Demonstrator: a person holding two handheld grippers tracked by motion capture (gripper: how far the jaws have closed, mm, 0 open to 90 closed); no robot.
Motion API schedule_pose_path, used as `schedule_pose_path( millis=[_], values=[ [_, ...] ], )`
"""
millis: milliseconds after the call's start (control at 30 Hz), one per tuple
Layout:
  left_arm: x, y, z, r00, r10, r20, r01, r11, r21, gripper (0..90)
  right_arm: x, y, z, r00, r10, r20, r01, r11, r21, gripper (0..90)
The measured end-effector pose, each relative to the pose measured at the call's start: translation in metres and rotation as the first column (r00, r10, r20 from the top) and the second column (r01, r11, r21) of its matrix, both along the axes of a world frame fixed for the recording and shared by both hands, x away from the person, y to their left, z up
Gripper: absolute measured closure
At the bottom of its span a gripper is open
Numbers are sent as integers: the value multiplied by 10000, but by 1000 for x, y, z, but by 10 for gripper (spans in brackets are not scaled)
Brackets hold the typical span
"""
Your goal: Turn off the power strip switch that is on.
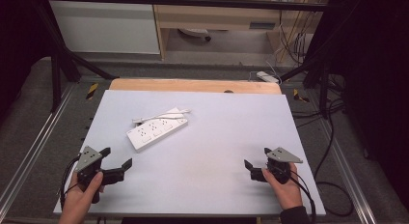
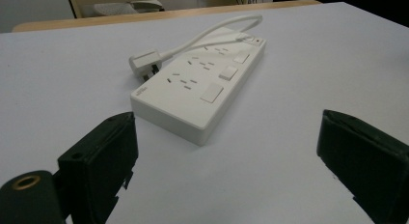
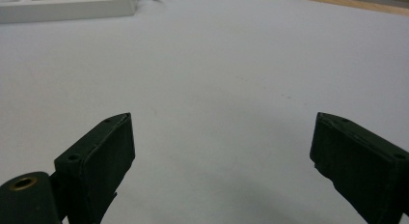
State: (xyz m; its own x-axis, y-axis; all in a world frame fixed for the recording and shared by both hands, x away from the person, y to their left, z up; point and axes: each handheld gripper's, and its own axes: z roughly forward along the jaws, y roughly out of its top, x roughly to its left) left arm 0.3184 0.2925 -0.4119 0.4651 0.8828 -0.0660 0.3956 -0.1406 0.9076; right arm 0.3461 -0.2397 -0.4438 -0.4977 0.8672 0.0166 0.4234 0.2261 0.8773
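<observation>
A white power strip (image 1: pixel 156 132) lies flat on the white table (image 1: pixel 222 137), left of the middle, with its short cable and plug (image 1: pixel 159 117) curled along its far side. My left gripper (image 1: pixel 116 157) rests near the front left corner, open and holding nothing. In the left gripper view the power strip (image 2: pixel 202 89) lies just beyond the open left gripper (image 2: pixel 229 122), its plug (image 2: pixel 144 62) at the far left. My right gripper (image 1: pixel 256 157) sits open near the front right. In the right gripper view, bare table lies between the jaws of the right gripper (image 3: pixel 222 120) and the power strip (image 3: pixel 62 7) is at the top left.
A wooden strip (image 1: pixel 193 85) runs along the table's far edge. A black frame (image 1: pixel 58 64) stands around the table, and cables (image 1: pixel 333 137) trail on the floor to the right. Another white power strip (image 1: pixel 267 77) lies on the floor behind the table.
</observation>
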Motion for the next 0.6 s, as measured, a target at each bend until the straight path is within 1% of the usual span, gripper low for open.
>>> schedule_pose_path(
  millis=[100,267,333,500,600],
  values=[
    [0,0,0,10000,6,30,-6,10000,-39,74,0,1,-1,10000,35,-25,-35,10000,-80,83],
    [-1,0,1,9999,-19,103,20,10000,-89,73,0,1,0,10000,-14,88,15,9999,-114,77],
    [-1,0,3,9998,-10,196,12,9999,-136,73,0,1,0,9999,-11,100,12,9999,-108,75],
    [-2,1,4,9997,-32,252,37,9998,-196,73,-1,3,1,9996,-14,293,18,9999,-154,71],
    [-2,0,4,9997,-57,243,63,9997,-232,72,-1,3,2,9992,-19,397,30,9996,-273,71]
  ],
)
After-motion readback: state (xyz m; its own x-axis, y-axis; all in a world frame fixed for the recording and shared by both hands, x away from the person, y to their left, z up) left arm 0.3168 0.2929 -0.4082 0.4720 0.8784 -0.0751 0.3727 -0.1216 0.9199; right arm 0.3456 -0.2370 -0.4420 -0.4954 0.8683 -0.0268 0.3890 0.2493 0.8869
